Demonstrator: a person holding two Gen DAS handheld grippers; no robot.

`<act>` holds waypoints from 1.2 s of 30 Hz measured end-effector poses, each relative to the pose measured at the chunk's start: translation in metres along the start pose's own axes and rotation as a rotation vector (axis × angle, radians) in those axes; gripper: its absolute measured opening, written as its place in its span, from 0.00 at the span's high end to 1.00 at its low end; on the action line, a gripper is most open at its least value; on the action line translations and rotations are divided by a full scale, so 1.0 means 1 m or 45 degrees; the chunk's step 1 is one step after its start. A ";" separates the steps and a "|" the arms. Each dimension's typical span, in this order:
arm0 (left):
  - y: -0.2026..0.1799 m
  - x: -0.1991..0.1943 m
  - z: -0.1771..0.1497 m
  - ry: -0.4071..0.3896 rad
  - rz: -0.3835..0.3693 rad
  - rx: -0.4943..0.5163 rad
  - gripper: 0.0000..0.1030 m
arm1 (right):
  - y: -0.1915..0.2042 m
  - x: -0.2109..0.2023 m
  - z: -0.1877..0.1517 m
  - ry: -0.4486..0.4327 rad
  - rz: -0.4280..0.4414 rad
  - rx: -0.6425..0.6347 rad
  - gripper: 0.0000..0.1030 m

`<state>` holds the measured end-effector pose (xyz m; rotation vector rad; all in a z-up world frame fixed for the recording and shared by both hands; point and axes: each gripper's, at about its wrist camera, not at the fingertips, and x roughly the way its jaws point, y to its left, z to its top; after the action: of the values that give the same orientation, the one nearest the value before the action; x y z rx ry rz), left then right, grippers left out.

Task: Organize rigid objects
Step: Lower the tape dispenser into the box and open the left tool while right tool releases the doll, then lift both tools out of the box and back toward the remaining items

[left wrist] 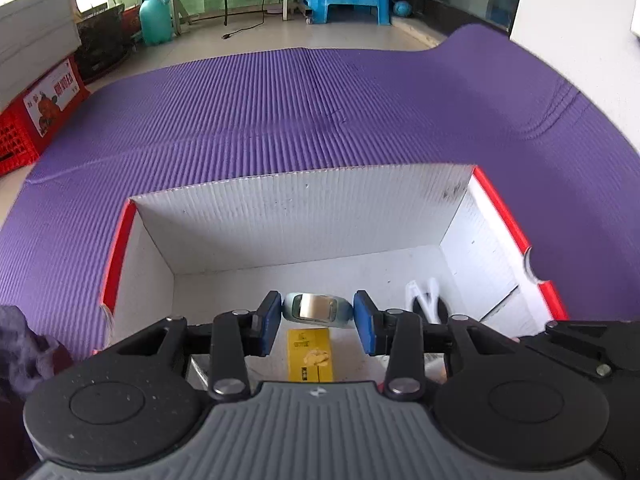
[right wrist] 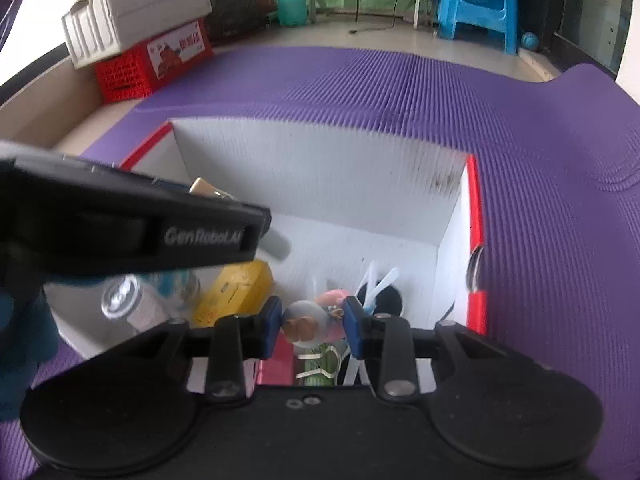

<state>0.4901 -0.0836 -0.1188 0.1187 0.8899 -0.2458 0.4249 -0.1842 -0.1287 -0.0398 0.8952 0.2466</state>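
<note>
A white cardboard box with red outer sides (left wrist: pixel 304 216) (right wrist: pixel 320 168) stands open on a purple ribbed mat. My left gripper (left wrist: pixel 316 316) is over the box, shut on a pale blue watch (left wrist: pixel 318 307) with a reflective screen. My right gripper (right wrist: pixel 312 322) is over the box too, shut on a small clear capsule toy (right wrist: pixel 310 322) with a pink and brown figure inside. In the box lie a yellow packet (left wrist: pixel 309 354) (right wrist: pixel 236 294), a clear bottle (right wrist: pixel 132 308), white plastic utensils (right wrist: pixel 374 288) and a black round item (right wrist: pixel 384 300). The left gripper's body (right wrist: pixel 132 228) crosses the right wrist view.
The purple mat (left wrist: pixel 280 112) covers the floor around the box. A red crate (right wrist: pixel 156 64) with a white foam box on top stands at the left. A teal jug (right wrist: pixel 292 0), a blue stool (right wrist: pixel 476 0) and a table's legs are at the back.
</note>
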 end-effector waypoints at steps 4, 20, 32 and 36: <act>0.000 0.001 0.000 0.024 0.003 0.018 0.63 | 0.001 0.000 -0.005 0.026 0.017 0.003 0.68; -0.003 -0.026 -0.018 0.100 -0.009 0.002 0.61 | -0.001 -0.044 -0.019 -0.020 0.056 0.015 0.42; -0.003 -0.094 -0.041 0.008 -0.043 0.003 0.61 | 0.001 -0.101 -0.031 -0.104 0.080 0.031 0.29; -0.003 -0.116 -0.050 -0.024 -0.059 -0.003 0.61 | 0.007 -0.121 -0.036 -0.137 0.091 0.023 0.25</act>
<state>0.3816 -0.0575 -0.0590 0.0939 0.8745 -0.2883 0.3237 -0.2056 -0.0569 0.0223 0.7926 0.3042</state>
